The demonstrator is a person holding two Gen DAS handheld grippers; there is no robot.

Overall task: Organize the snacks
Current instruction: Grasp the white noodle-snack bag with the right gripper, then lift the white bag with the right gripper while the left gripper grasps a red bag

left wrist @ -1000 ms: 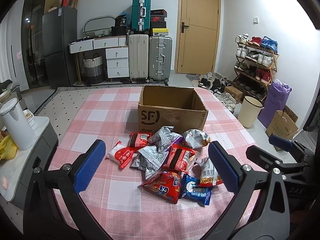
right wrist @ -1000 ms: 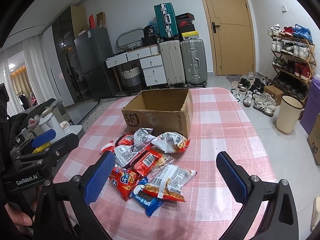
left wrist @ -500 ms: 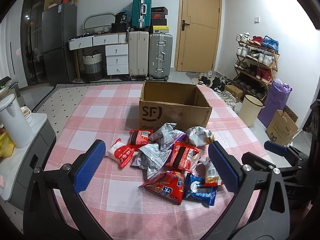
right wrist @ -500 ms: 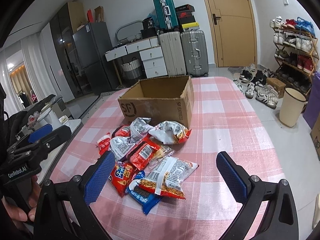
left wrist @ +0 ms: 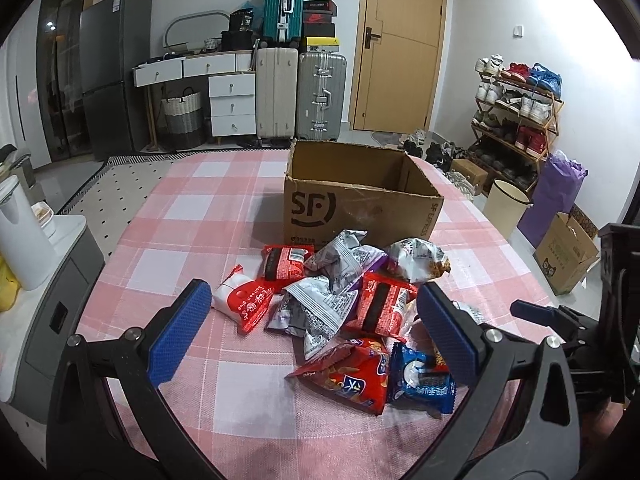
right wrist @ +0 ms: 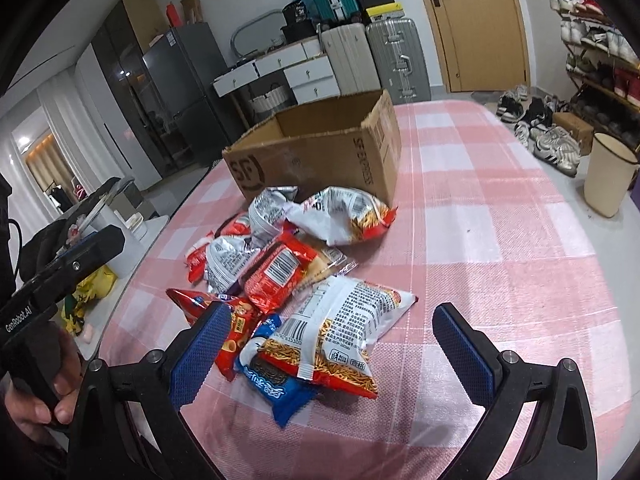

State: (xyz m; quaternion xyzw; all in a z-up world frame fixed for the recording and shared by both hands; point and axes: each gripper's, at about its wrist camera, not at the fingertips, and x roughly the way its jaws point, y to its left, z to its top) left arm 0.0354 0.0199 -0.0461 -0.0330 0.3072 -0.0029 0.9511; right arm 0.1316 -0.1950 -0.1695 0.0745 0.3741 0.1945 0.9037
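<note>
One cardboard box (left wrist: 362,200) sits open on the pink checked table (left wrist: 192,208), w/ a heap of about nine snack bags (left wrist: 340,300) just in front of it. Left gripper (left wrist: 310,330) hangs over the heap, fingers spread wide, holding nothing.

Right view: right gripper (right wrist: 334,354) is spread wide too, empty, w/ one white-and-red noodle snack bag (right wrist: 340,336) between its two blue pads, on top of one blue cookie pack (right wrist: 276,388).

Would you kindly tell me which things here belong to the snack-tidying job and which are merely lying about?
Job: snack packets, cardboard box, left tool, right tool.

Lying about: suitcases, shoe rack, bin, white jug.
</note>
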